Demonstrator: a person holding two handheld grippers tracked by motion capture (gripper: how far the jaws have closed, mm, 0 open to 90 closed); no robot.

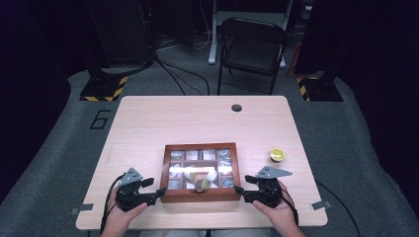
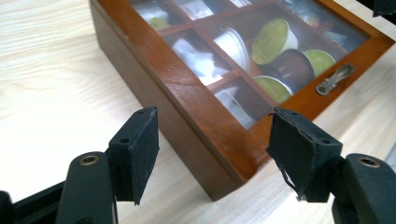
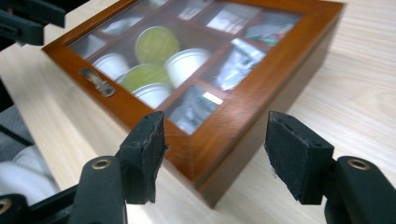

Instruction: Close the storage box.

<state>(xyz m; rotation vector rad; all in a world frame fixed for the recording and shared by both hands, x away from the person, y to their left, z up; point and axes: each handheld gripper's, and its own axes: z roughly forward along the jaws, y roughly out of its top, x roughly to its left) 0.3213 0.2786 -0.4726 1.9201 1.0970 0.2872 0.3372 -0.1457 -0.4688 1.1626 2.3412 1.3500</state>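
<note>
Currently wooden box point(image 1: 200, 196) closed, near front edge of worktop point(image 1: 148, 123). Left gripper point(image 2: 212, 140) at box's front-left corner, right gripper point(image 3: 215, 149) at front-right corner; both jaws open, straddling corners, pads not touching.

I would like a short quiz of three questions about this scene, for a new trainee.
1. True or false: the lid of the wooden box is closed.
2. Which lies right of the box: A) a lemon half, B) a spoon?
3. What does the left claw straddle with open jaws?

Key: 1 true. 2 A. 3 The near left corner of the box; the right claw straddles the near right corner.
</note>
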